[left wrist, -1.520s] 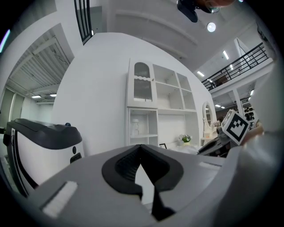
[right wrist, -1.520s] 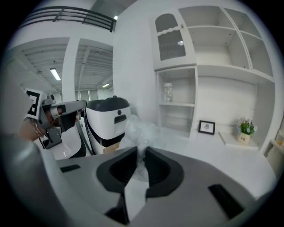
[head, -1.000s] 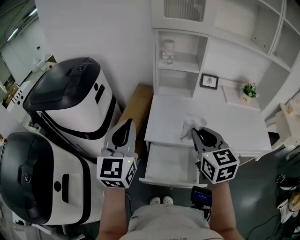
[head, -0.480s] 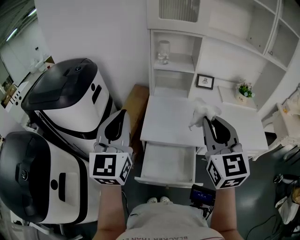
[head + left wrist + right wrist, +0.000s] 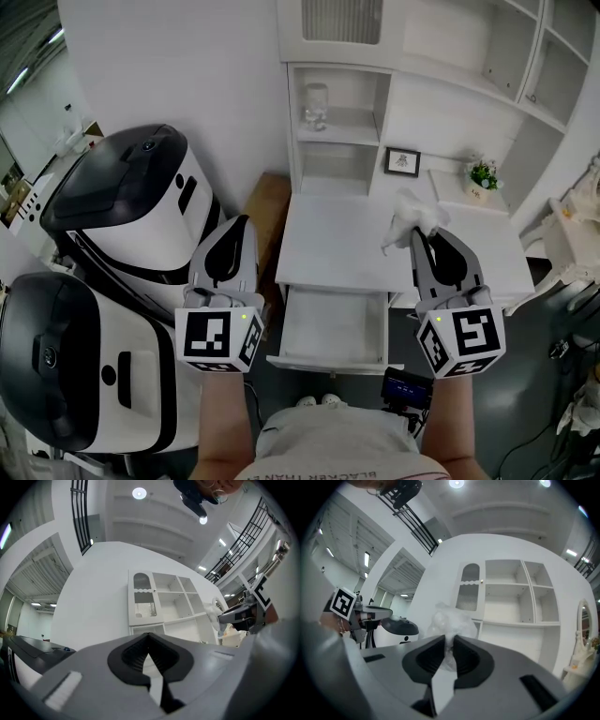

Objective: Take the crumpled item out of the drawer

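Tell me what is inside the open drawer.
The drawer shows only its bare white bottom; its back part is hidden under the desktop. The crumpled plastic is clamped in the right gripper.

- The left gripper [image 5: 149, 637] had its jaws closed tip to tip, with nothing between them.
- A white shelf unit [image 5: 161, 603] stood beyond the jaws, against a white wall.
- At the right edge, the right gripper [image 5: 224, 617] carried a pale crumpled item [image 5: 216, 612] at its tip.

Translucent, crinkly plastic crumpled item [image 5: 410, 216]
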Demonstrator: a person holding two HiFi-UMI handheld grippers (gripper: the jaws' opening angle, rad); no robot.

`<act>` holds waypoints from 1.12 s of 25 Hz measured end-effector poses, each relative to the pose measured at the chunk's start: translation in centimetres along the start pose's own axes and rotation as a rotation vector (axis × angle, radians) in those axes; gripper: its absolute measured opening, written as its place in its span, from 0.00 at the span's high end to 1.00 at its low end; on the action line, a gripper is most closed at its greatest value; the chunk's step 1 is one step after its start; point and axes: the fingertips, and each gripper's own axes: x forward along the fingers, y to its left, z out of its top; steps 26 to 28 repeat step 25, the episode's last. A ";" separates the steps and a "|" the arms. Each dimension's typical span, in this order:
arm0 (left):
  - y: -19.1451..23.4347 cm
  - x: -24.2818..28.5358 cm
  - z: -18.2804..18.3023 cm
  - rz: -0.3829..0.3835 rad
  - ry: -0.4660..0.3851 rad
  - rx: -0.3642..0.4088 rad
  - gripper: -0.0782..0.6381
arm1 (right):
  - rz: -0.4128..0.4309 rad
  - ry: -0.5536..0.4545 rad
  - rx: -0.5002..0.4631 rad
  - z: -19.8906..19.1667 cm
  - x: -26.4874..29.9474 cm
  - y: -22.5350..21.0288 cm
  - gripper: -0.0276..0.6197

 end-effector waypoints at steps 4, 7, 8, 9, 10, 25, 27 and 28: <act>-0.3 0.1 0.2 -0.002 -0.003 0.000 0.88 | 0.003 0.004 0.005 -0.3 -0.2 -0.1 0.87; -0.4 0.1 0.2 -0.011 -0.006 0.004 0.88 | -0.003 0.004 -0.001 -0.3 -0.3 -0.2 0.87; -0.4 0.1 0.3 -0.013 -0.007 0.005 0.88 | -0.004 0.003 -0.001 -0.2 -0.3 -0.2 0.87; -0.4 0.0 0.3 -0.013 -0.008 0.005 0.88 | -0.005 0.002 -0.002 -0.2 -0.4 -0.2 0.87; -0.3 0.0 0.3 -0.010 -0.009 0.003 0.88 | -0.006 0.001 -0.003 -0.1 -0.4 -0.1 0.87; -0.4 -0.5 0.6 -0.007 -0.011 0.000 0.88 | -0.008 -0.005 0.000 0.1 -0.9 0.0 0.87; -0.4 -0.5 0.6 -0.007 -0.011 0.000 0.88 | -0.008 -0.005 0.000 0.1 -0.9 0.0 0.87; -0.4 -0.5 0.6 -0.007 -0.011 0.000 0.88 | -0.008 -0.005 0.000 0.1 -0.9 0.0 0.87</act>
